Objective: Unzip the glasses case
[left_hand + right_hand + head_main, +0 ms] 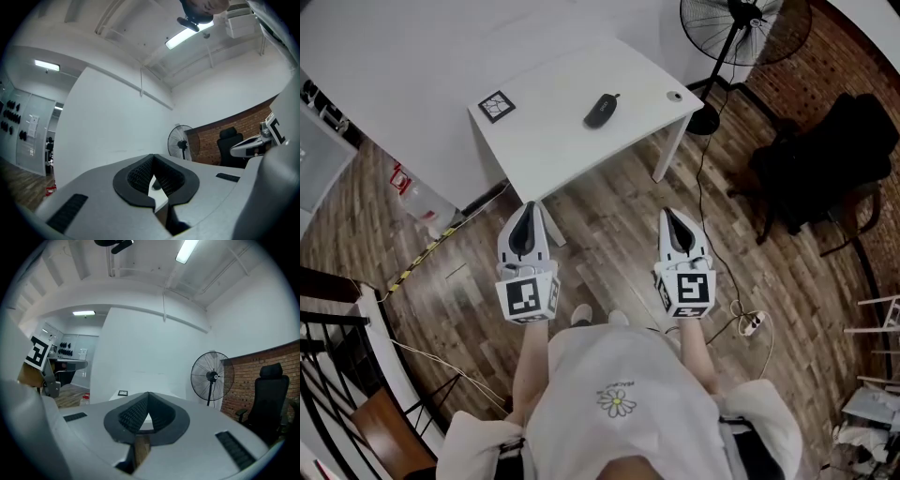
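Observation:
A dark oval glasses case [601, 110] lies zipped on the white table [553, 141], well ahead of both grippers. My left gripper [528, 208] hangs over the wooden floor just short of the table's near edge, its jaws shut on nothing. My right gripper [671, 215] is level with it to the right, also shut and empty, near the table's right front leg. In the left gripper view the gripper [153, 157] has its tips together, and a sliver of the case [156, 186] shows through the gap below them. The right gripper [148, 393] points at the table.
A square marker tile [496, 105] and a small white round object [675, 96] lie on the table. A standing fan [741, 28] and a black chair [834, 159] are to the right. A cable and power strip [752, 323] lie on the floor, and a railing [328, 337] is at the left.

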Available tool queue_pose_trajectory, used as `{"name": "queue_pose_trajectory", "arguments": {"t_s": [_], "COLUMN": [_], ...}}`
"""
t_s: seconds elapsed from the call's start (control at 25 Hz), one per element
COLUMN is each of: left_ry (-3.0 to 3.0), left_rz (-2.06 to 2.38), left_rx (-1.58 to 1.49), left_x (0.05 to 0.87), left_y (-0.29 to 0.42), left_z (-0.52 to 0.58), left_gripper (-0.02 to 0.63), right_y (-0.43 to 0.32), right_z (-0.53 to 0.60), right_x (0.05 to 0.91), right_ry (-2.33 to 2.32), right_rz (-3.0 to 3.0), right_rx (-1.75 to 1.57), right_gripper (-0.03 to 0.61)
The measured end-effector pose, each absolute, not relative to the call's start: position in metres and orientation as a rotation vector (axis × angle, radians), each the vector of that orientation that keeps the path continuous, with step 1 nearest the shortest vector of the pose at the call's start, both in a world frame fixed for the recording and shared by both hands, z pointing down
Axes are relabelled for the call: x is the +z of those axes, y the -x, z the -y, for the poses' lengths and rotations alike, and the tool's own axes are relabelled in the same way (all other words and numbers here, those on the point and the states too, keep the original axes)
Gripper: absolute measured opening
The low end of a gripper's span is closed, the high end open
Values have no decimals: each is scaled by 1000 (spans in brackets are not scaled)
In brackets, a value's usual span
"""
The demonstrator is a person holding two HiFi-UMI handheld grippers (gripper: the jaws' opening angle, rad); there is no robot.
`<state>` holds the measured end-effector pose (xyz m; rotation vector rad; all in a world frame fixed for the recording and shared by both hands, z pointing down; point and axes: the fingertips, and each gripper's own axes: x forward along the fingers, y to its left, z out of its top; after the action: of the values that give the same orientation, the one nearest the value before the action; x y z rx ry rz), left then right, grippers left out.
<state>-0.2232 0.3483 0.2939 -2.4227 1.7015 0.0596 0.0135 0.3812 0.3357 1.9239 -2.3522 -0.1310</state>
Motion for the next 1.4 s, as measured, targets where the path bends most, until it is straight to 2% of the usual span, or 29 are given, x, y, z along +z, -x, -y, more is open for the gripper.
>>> {"name": "queue_pose_trajectory", "arguments": {"t_s": [0.32,0.52,1.0,1.4], "left_ry": [2412,2439,2541,2551], "left_rz": [-1735,-1680,-1534,-1377], "left_rx": [89,110,194,141], "left_x": [304,310,301,313], "left_y": [202,191,175,163], "left_z": [-356,-320,-131,31], "left_gripper": [14,14,14,14], "right_y": [-25,-29,-30,8], "right_z": [-382,-353,-183,-11], "right_x": [359,369,366,353], "right_ry": [-1806,-1795,-1836,-1751], "right_rz": [2407,2404,2315,2261], "right_rx": [-75,-76,-71,-99], "right_gripper": [6,6,6,6]}}
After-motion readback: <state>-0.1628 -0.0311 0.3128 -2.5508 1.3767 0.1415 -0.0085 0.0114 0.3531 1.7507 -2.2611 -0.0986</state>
